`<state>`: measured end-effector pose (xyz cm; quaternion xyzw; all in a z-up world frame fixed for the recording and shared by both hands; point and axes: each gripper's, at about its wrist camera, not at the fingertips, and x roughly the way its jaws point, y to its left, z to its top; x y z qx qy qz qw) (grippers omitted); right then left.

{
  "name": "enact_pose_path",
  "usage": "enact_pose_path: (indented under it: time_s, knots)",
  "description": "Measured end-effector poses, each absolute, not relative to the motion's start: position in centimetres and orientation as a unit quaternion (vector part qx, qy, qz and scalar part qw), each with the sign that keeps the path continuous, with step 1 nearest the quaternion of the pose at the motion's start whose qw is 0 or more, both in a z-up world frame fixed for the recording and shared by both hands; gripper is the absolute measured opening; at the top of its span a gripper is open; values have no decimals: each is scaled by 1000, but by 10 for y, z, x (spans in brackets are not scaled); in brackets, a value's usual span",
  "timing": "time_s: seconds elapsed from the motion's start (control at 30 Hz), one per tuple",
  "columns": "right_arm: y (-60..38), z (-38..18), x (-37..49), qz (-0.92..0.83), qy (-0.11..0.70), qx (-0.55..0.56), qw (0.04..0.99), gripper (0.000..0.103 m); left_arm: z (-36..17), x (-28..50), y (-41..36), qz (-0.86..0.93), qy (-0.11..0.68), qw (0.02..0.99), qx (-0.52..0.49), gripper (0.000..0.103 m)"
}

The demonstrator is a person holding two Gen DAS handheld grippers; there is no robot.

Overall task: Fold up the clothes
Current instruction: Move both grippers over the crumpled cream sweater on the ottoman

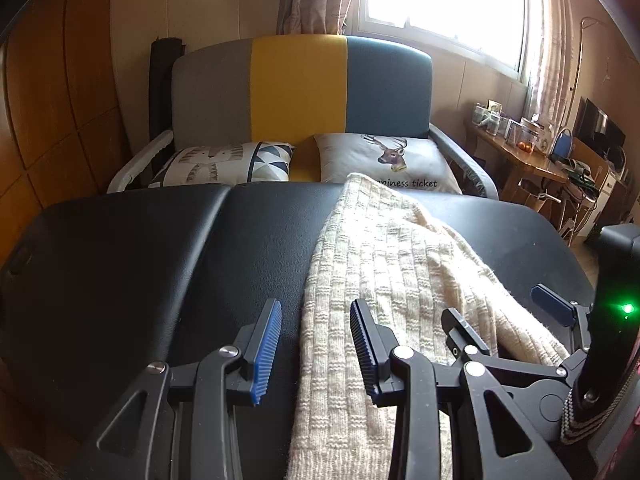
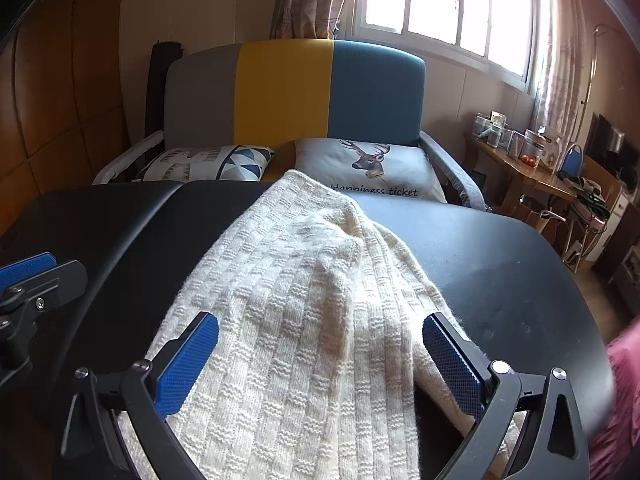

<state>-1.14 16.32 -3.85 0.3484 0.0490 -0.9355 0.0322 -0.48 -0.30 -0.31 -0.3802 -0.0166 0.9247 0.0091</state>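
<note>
Cream basket-weave knitted sweater (image 2: 304,312), lying rumpled lengthwise along black padded table (image 2: 500,264), one fold bunched on top.

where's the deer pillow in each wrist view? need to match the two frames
Left wrist view: the deer pillow sits upper centre-right, on the sofa behind the black table, just above the far end of the cream sweater.
Right wrist view: the deer pillow is upper centre, again just past the sweater's far edge.
Shared landmark: the sofa's yellow back stripe, left of the pillow in both.
</note>
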Motion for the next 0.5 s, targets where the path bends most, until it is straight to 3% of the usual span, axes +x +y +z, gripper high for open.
enact_pose_path:
  time_s: [0.4, 0.5]
  knots:
    - [168, -45, -9, -930, 42, 363, 37, 103, -17, -16, -11, 906, -33, 48, -418, 37]
    - [176, -46, -5, -930, 23, 363, 53, 103, -29, -20, -24, 877, -110, 133, -449, 38]
